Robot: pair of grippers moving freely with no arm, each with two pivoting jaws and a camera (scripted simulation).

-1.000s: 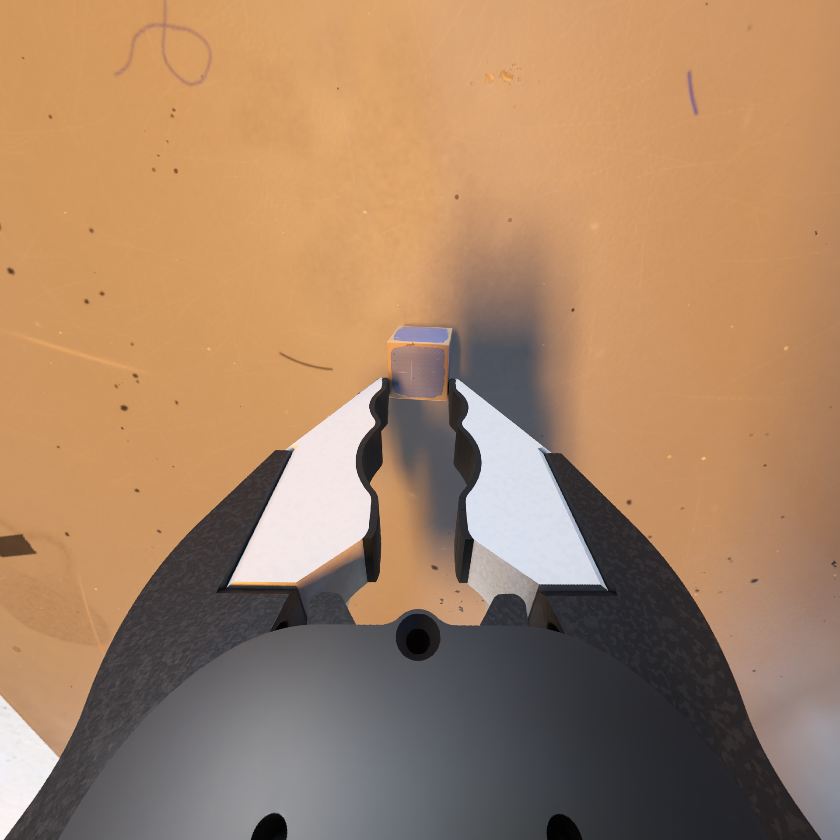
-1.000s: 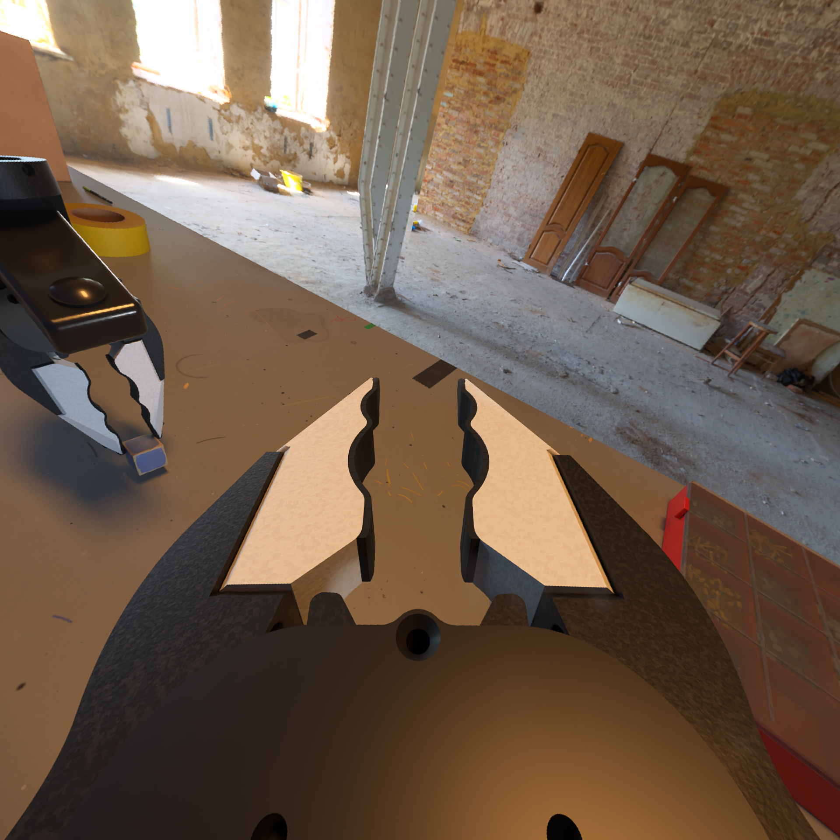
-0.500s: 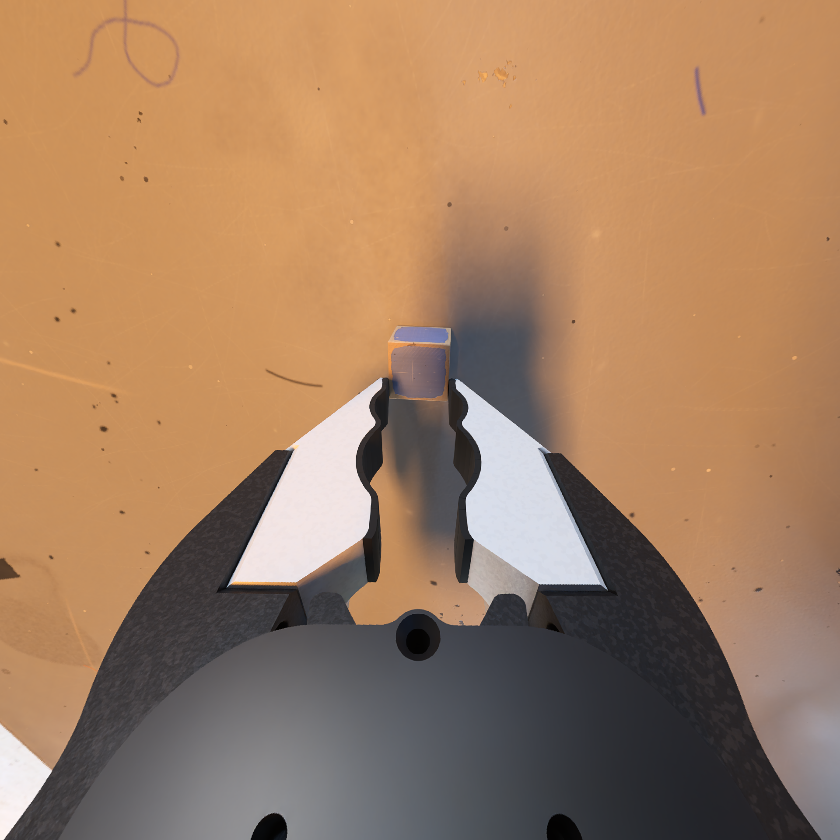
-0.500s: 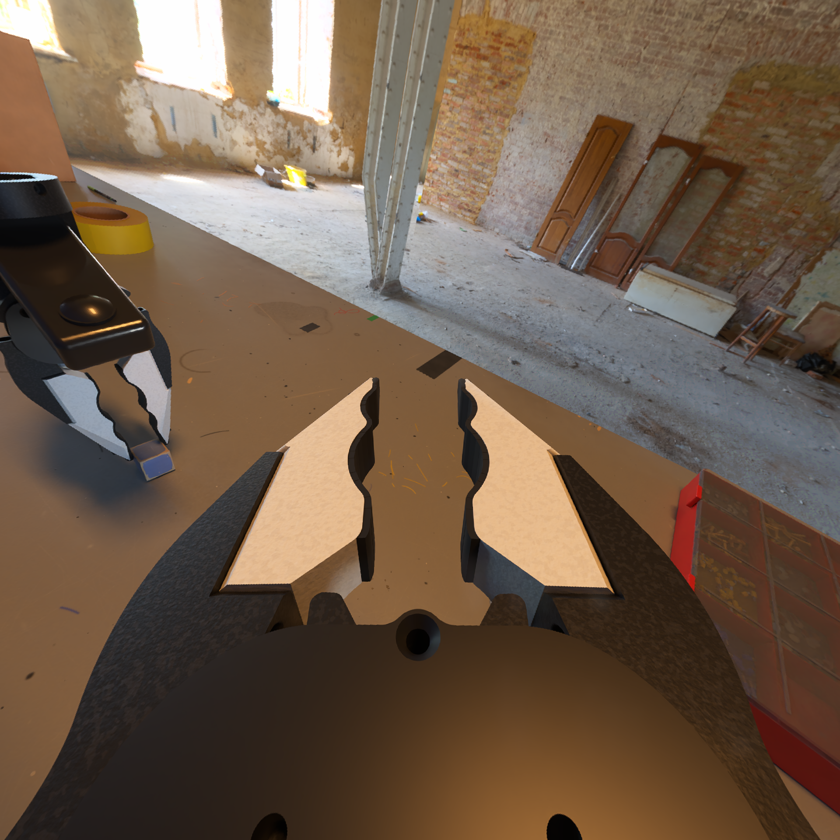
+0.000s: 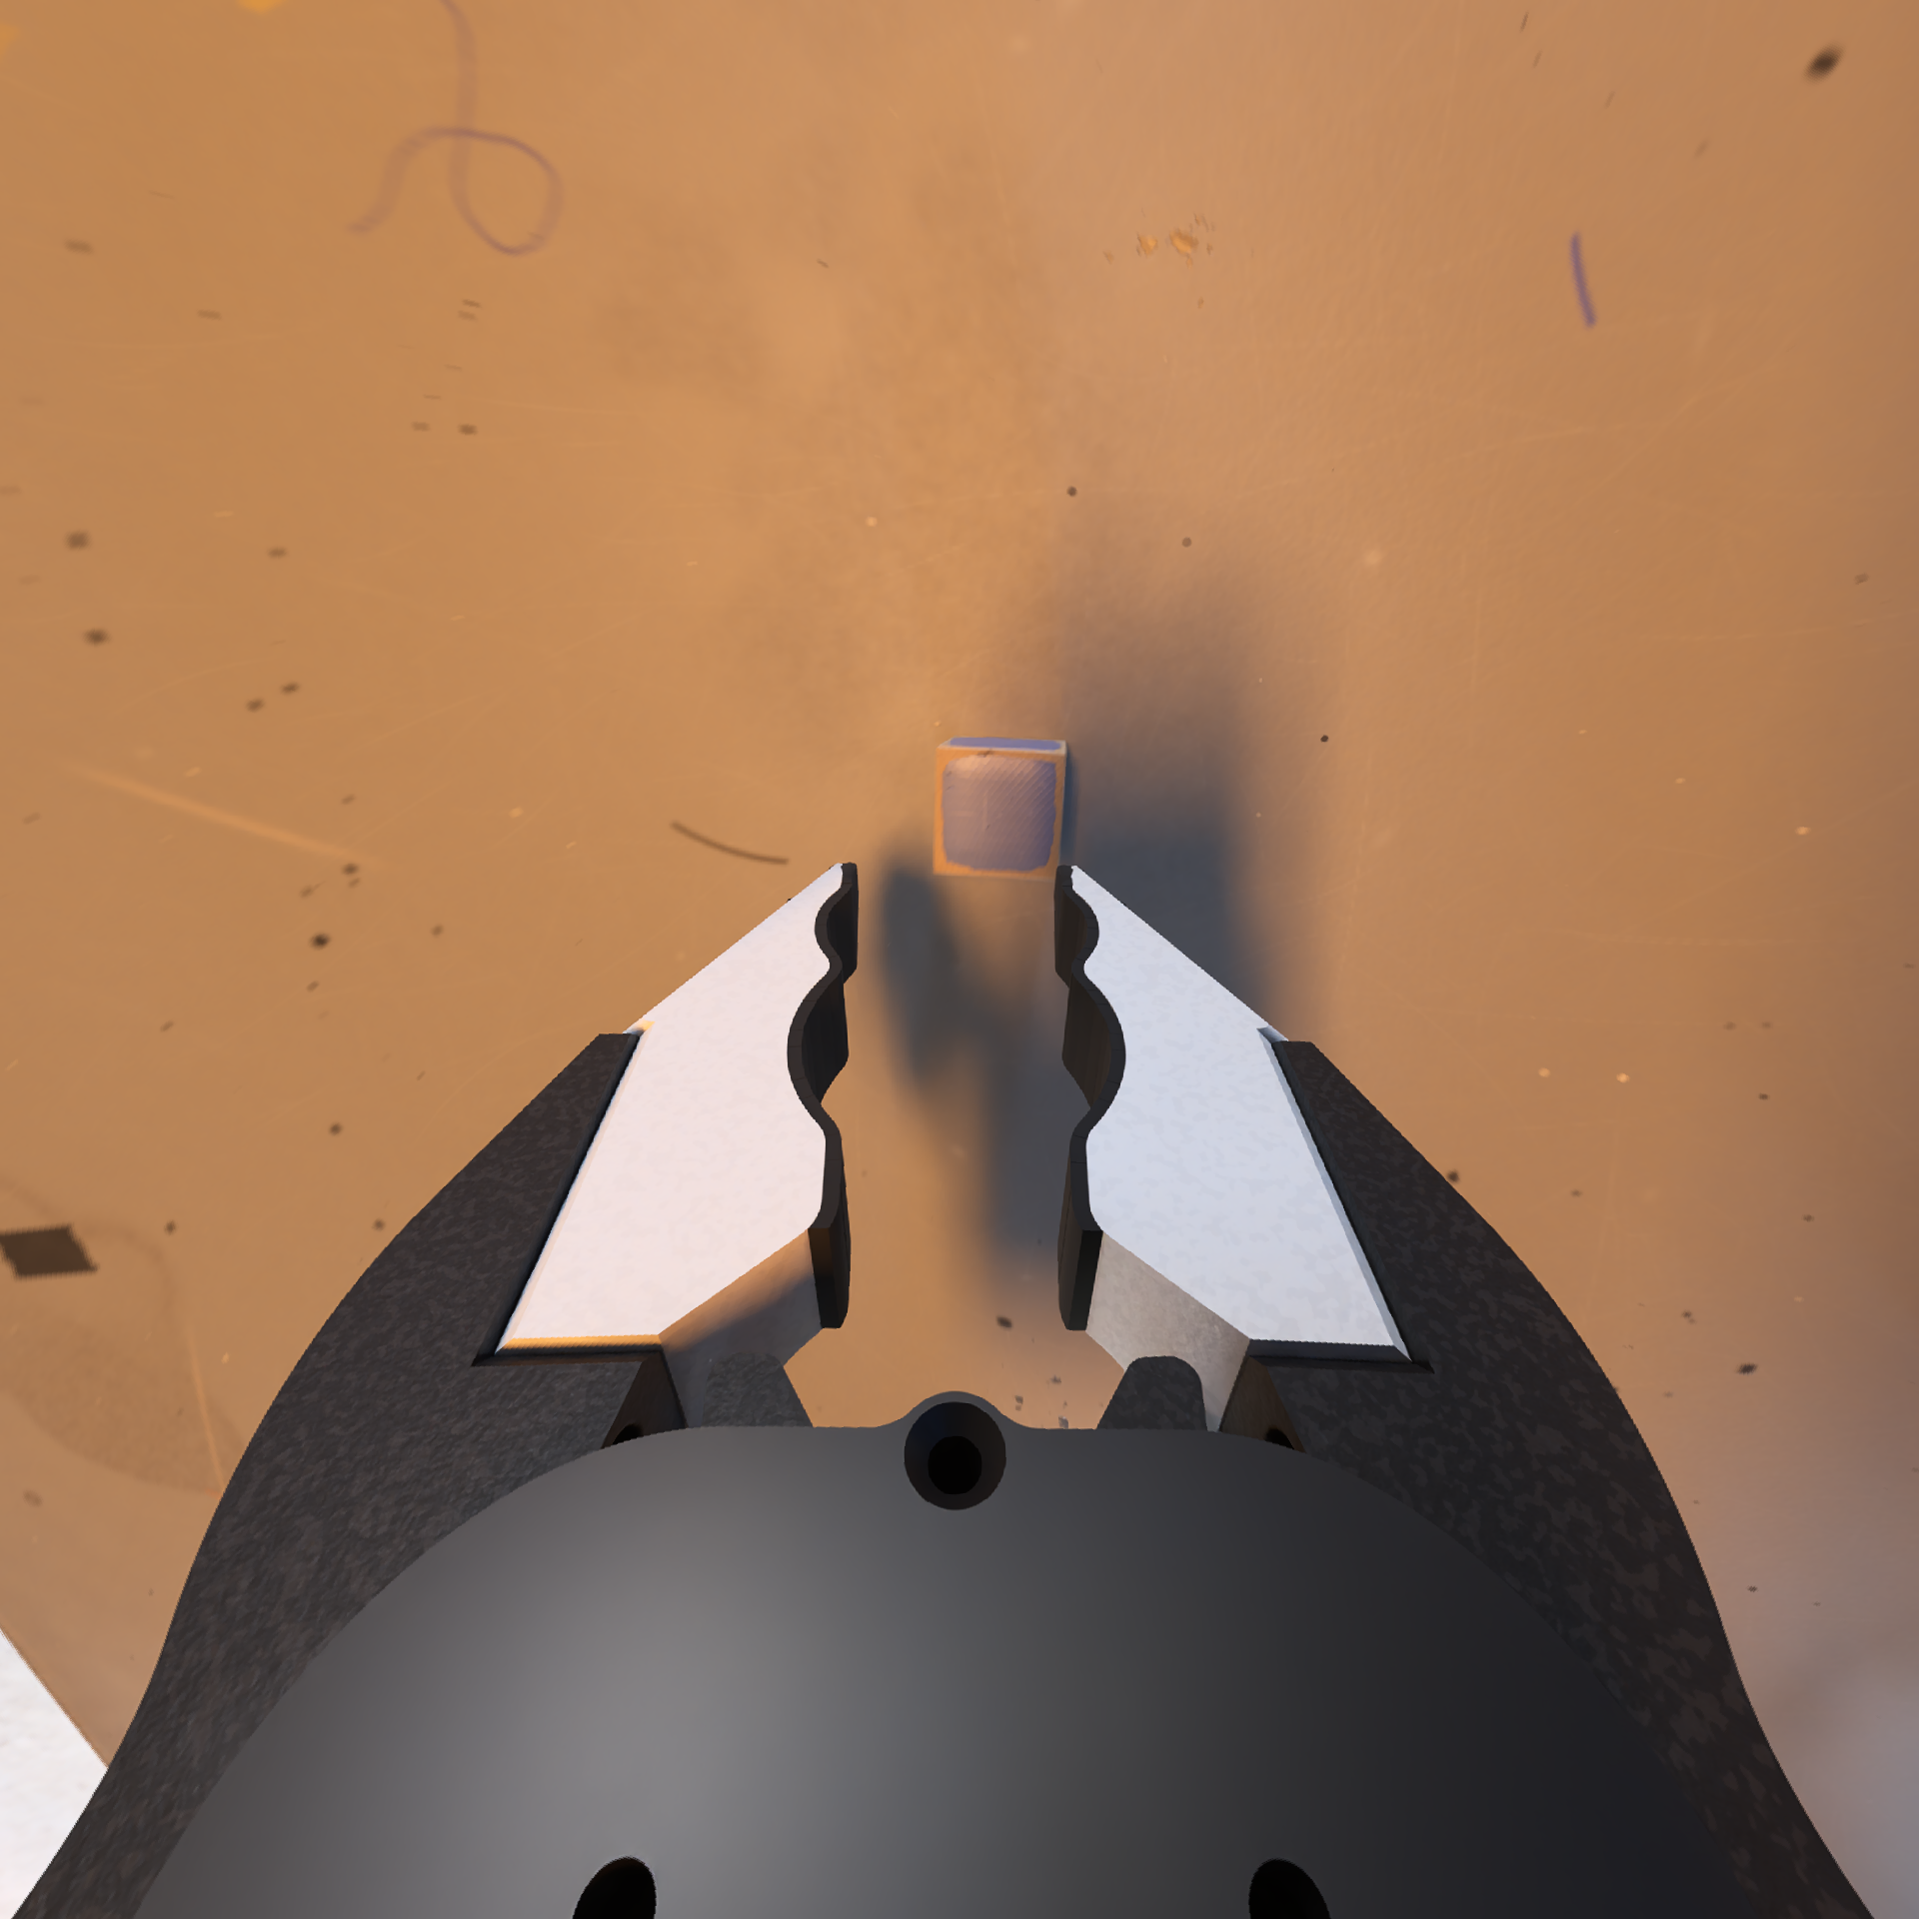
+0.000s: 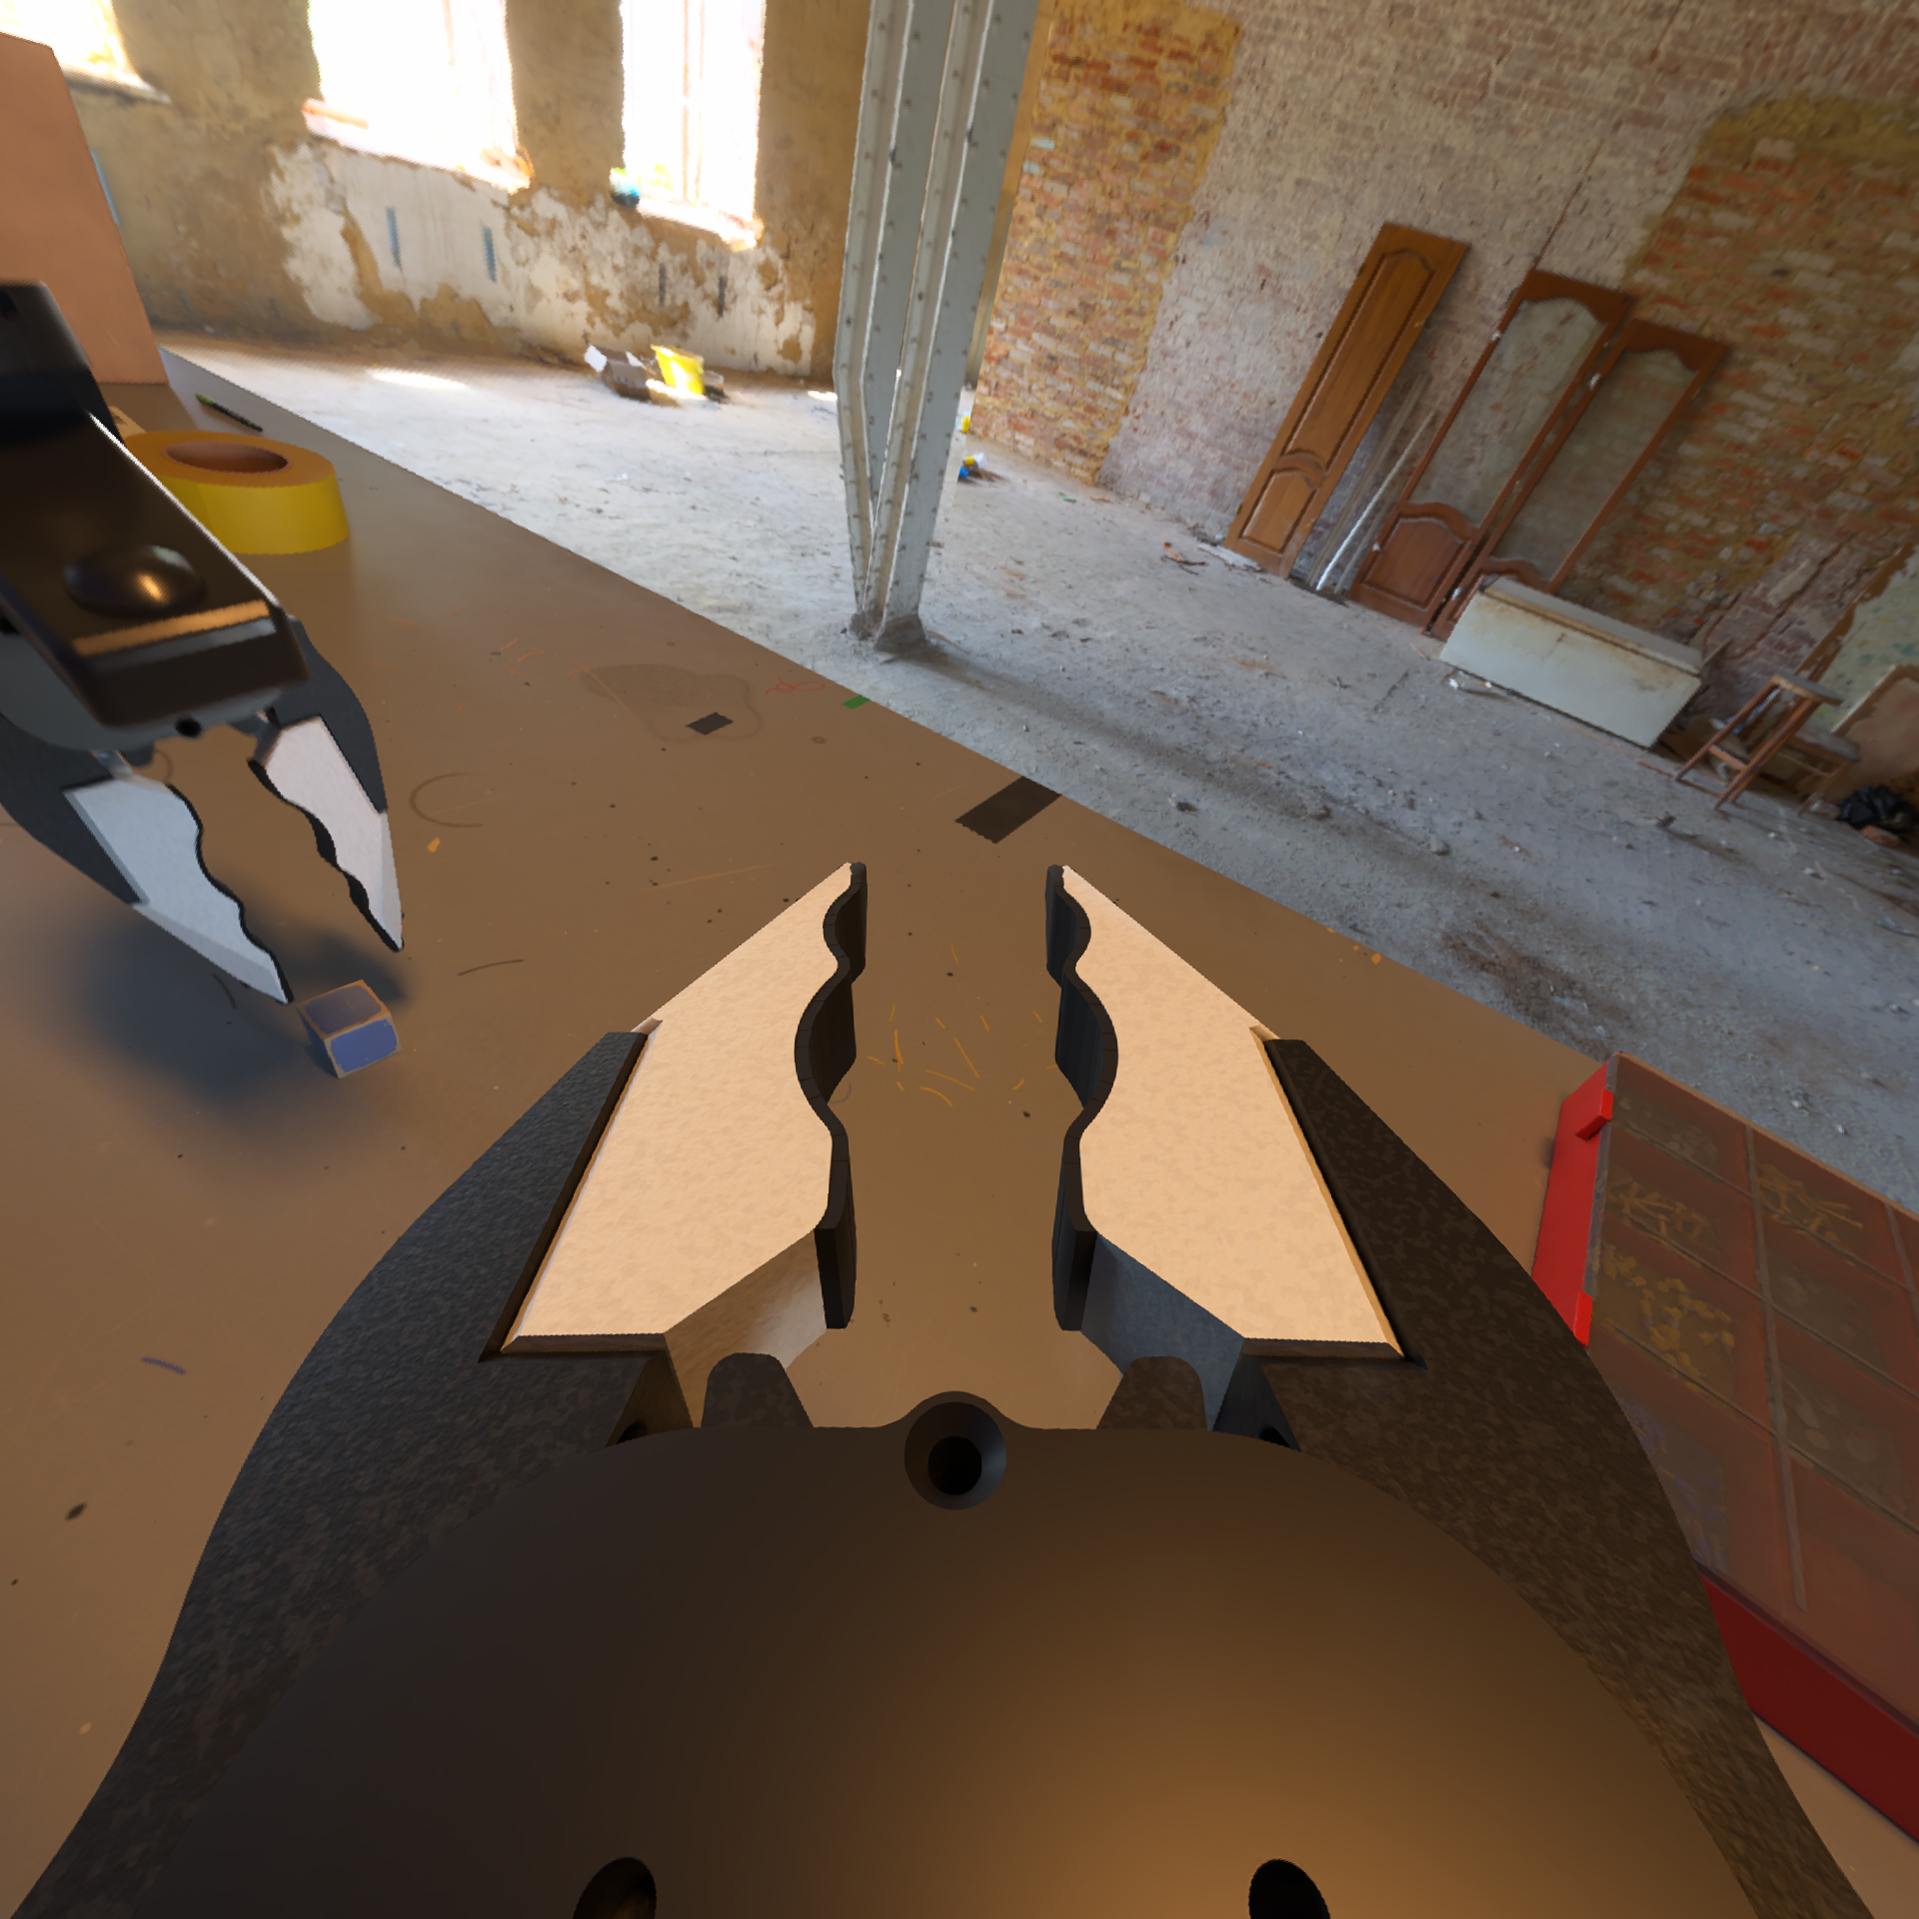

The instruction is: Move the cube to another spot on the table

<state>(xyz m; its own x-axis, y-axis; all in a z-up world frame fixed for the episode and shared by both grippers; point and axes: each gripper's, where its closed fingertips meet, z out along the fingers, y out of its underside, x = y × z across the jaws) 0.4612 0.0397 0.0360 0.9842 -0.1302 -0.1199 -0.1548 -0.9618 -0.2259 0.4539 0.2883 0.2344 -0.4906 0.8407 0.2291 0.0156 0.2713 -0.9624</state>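
Note:
The small blue cube [image 5: 999,808] with tan edges lies on the brown table [image 5: 1454,519], just beyond my left gripper's fingertips and apart from them. My left gripper [image 5: 955,872] is open and empty, pointing down at the table. The right wrist view shows the same cube [image 6: 348,1028] on the table under the left gripper [image 6: 338,966], whose tips hover slightly above it. My right gripper [image 6: 953,872] is open and empty, held above the table to the right of the cube.
A yellow tape roll [image 6: 249,498] sits behind the left gripper. A red case [image 6: 1745,1298] lies at the right. A black tape patch [image 6: 1005,810] marks the table's far edge, with the floor beyond. A brown board [image 6: 52,208] stands far left.
My left gripper has opened and let go of the cube, which now rests on the table just past the tips. The right gripper stays open and has shifted slightly.

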